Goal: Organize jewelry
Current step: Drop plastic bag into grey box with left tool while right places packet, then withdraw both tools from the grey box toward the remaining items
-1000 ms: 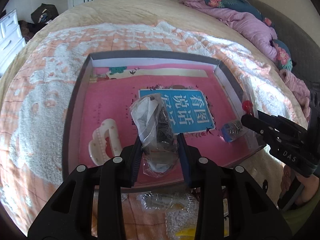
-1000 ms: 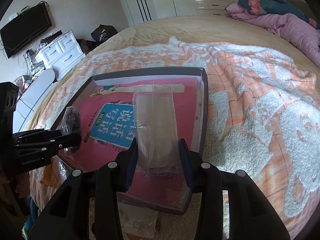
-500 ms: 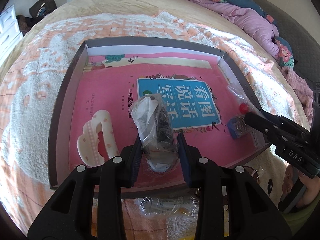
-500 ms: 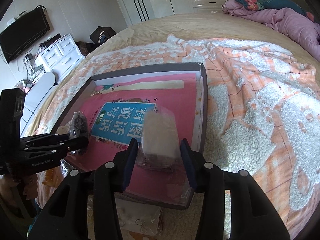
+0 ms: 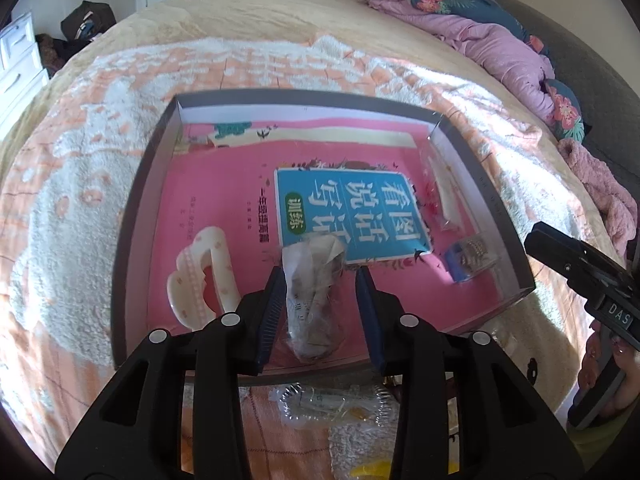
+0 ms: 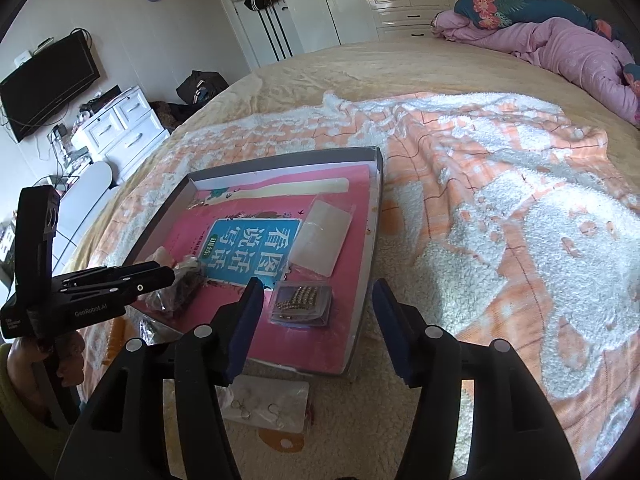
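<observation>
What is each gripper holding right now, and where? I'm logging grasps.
The left gripper touches a crumpled jewelry bag at mid-length with one finger; whether it grips is unclear. The right gripper is open, empty.

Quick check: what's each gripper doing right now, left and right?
Left gripper: open; the crumpled jewelry bag sits between its fingers in the tray.
Right gripper: open, empty.
</observation>
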A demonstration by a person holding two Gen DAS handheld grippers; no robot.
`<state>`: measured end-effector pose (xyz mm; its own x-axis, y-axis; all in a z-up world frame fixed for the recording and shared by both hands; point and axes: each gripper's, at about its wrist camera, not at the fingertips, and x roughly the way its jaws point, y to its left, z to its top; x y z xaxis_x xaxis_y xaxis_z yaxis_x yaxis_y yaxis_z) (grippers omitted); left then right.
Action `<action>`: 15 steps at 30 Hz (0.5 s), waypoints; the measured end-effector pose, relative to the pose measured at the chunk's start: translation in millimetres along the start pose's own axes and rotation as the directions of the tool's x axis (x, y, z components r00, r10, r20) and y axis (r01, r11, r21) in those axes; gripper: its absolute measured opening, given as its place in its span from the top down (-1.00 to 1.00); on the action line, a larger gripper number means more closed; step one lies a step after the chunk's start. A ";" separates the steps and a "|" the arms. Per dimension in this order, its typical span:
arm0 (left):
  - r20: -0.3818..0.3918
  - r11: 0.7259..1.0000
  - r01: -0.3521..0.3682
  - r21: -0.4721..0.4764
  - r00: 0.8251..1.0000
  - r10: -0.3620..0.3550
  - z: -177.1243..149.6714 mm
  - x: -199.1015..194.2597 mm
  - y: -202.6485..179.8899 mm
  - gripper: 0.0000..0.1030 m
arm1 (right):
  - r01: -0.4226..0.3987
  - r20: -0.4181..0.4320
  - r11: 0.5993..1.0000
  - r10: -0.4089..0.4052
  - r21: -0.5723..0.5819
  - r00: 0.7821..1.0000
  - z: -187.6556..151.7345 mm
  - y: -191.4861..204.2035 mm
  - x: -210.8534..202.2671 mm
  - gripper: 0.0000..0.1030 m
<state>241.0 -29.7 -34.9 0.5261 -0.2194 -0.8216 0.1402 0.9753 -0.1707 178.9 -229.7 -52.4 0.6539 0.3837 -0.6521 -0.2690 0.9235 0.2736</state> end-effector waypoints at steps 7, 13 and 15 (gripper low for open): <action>0.023 1.000 -0.005 -0.011 1.000 0.005 0.7 -15.4 1.7 0.05 | -0.031 0.016 0.999 0.031 -0.019 0.999 -2.2 10.5 -13.9 -0.26; 0.054 0.999 -0.002 -0.032 0.999 0.004 -2.5 -32.7 6.5 -0.33 | -0.056 0.031 0.998 0.057 -0.034 0.998 -4.0 19.5 -24.8 -0.40; 0.065 0.999 -0.003 -0.039 0.998 0.006 -3.5 -39.5 7.8 -0.47 | -0.062 0.035 0.997 0.063 -0.037 0.997 -4.8 21.9 -27.9 -0.42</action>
<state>218.4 -13.3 -5.7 0.5804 -0.2152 -0.7854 0.1059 0.9762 -0.1891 151.4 -220.2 -31.7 0.6602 0.4410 -0.6080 -0.3350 0.8974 0.2871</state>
